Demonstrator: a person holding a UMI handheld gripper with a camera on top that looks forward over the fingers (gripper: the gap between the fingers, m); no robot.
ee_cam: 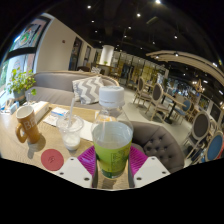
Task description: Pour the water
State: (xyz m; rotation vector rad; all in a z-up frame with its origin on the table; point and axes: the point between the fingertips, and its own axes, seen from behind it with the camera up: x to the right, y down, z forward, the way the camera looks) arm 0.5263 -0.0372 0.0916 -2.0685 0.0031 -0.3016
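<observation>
Your gripper (112, 162) has closed on the plastic bottle (112, 130), both magenta pads (88, 160) pressing its green-liquid body. Bottle upright, long axis vertical, white cap up. Left of bottle: clear glass (71, 133) on table (20, 150), then yellow mug (27, 126).

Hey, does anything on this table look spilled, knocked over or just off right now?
Nothing stands out. The capped bottle is upright between the gripper fingers, which press on it. The glass cup and the mug stand upright on the table, with no spill in sight.
</observation>
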